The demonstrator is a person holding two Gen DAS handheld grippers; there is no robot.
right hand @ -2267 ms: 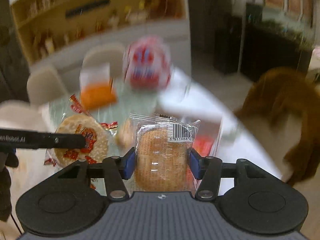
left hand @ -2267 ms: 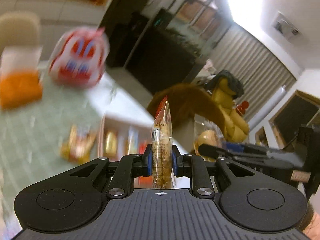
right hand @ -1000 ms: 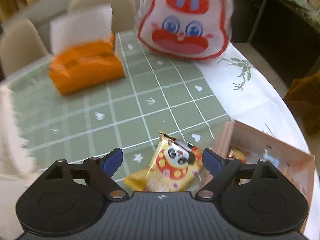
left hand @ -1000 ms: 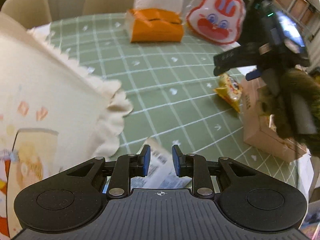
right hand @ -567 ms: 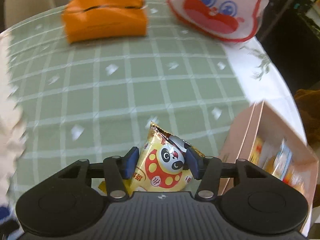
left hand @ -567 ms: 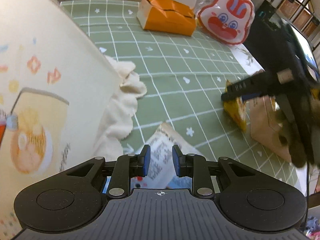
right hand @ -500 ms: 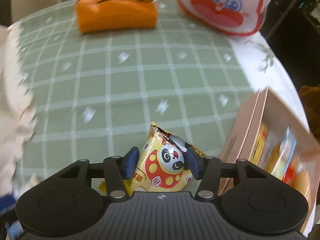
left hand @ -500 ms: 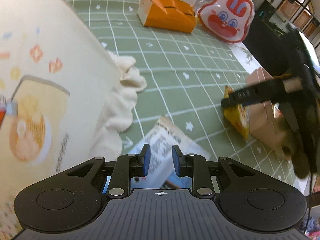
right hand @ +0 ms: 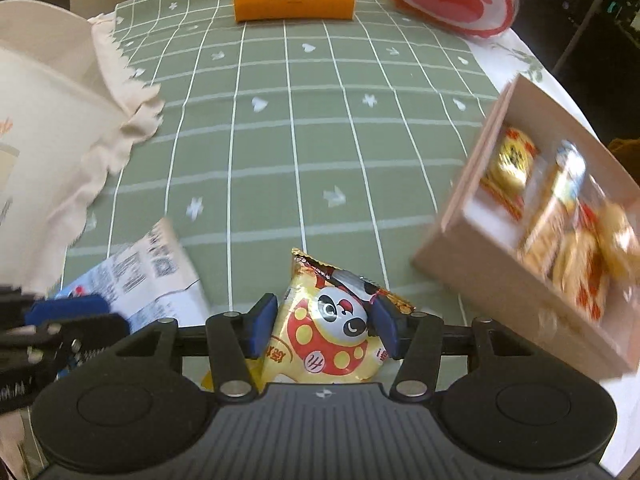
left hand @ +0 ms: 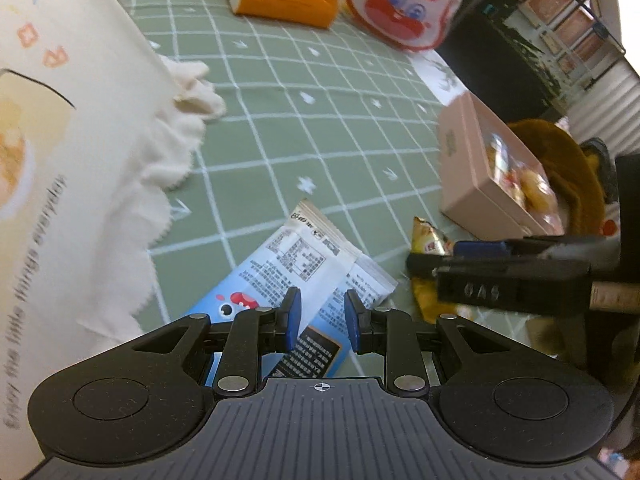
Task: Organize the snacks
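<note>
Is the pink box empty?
No, the pink box already has several snack packets lying inside it, seen in the right wrist view.

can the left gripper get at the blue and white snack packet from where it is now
Probably yes. The left gripper is open right above the blue and white packet, which lies flat on the green tablecloth with nothing on top. The right gripper, shut on the panda snack, sits close alongside but apart.

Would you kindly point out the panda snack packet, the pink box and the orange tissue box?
panda snack packet (right hand: 336, 332), right wrist view, printed panda face.
pink box (right hand: 472, 276), right wrist view, near outer wall.
orange tissue box (right hand: 294, 2), right wrist view, front face.
</note>
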